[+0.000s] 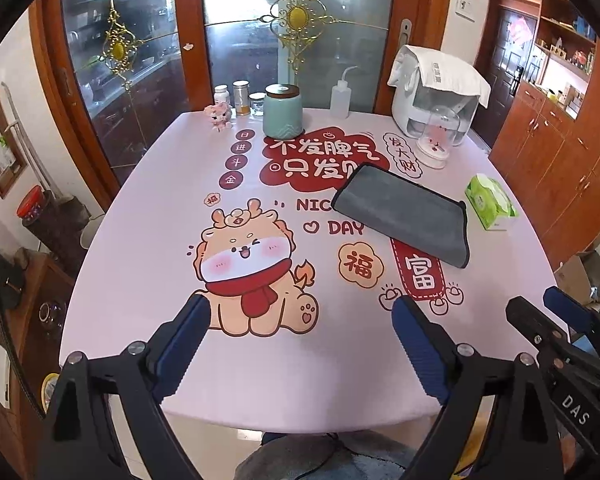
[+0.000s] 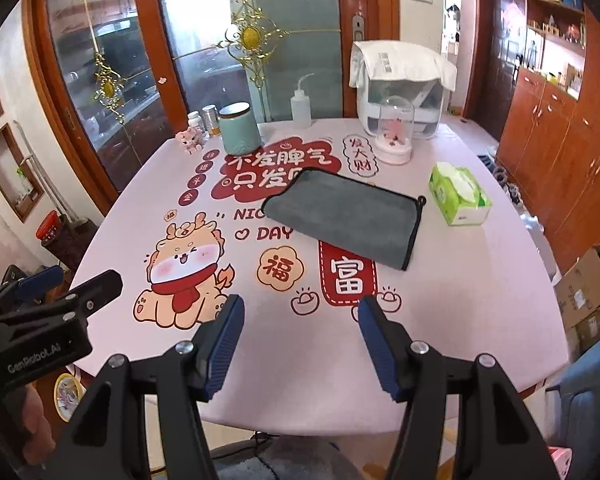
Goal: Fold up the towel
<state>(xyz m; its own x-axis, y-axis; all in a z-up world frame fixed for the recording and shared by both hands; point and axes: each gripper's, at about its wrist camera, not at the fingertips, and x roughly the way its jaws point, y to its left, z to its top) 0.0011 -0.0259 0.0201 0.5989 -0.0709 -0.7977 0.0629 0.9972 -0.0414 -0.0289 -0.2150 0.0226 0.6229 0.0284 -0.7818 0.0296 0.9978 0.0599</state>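
A grey towel (image 1: 406,216) with a black hem lies flat, folded into a rectangle, on the pink printed table (image 1: 148,240), right of centre; it also shows in the right wrist view (image 2: 346,218). My left gripper (image 1: 302,304) is open and empty above the table's near edge, well short of the towel. My right gripper (image 2: 300,306) is open and empty, also near the front edge and apart from the towel. The right gripper shows at the right edge of the left wrist view (image 1: 540,304), and the left gripper at the left edge of the right wrist view (image 2: 80,280).
A green tissue pack (image 2: 458,194) lies right of the towel. At the back stand a teal canister (image 2: 240,128), a squeeze bottle (image 2: 301,106), a glass dome (image 2: 394,132), a white appliance (image 2: 404,88) under a cloth, small jars (image 1: 240,98) and a pink figurine (image 1: 219,117). Cardboard boxes (image 2: 588,288) sit on the floor at right.
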